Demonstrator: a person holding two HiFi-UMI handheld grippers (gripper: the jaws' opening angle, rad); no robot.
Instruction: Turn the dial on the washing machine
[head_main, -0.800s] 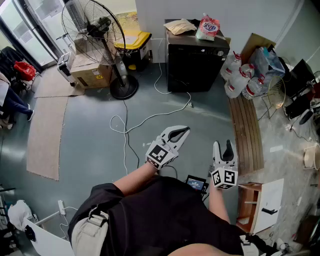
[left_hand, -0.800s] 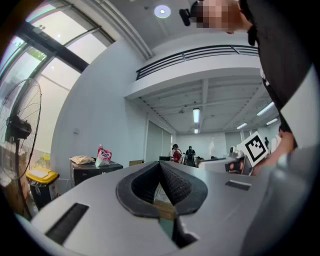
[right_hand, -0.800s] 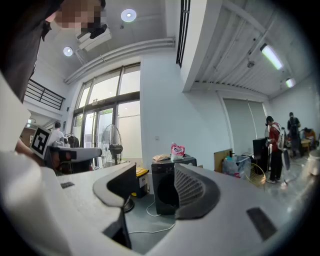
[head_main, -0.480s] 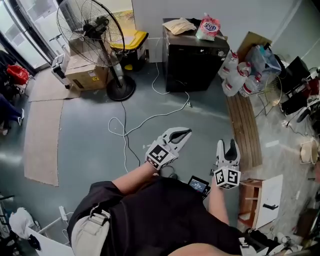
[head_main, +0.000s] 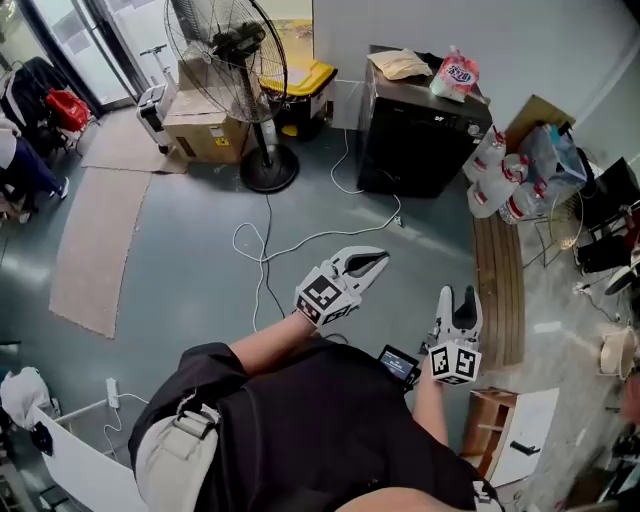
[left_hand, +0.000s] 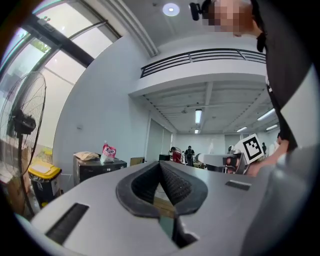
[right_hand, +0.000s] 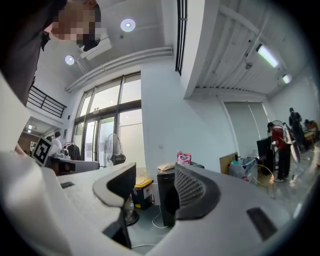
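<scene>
Kind of place: you are in a large open workspace, more a test lab or office hall than a home.
Floor: a bare grey floor (head_main: 190, 250), a loose white cable (head_main: 300, 240) snaking over it, and a beige mat (head_main: 95, 250).
Appliance corner: the washing machine (head_main: 415, 140) stands alone by the wall, with white jugs (head_main: 495, 175) heaped beside it.
Clutter: a pedestal fan (head_main: 228, 45), a cardboard box (head_main: 205, 135) and a yellow-lidded bin (head_main: 305, 80).
Height: your right gripper view shows tall glazing (right_hand: 107, 135) and a railed upper gallery (right_hand: 45, 102).
Far end: your left gripper view shows ceiling strip lights (left_hand: 198, 116) and people (left_hand: 189, 152) standing far off.
</scene>
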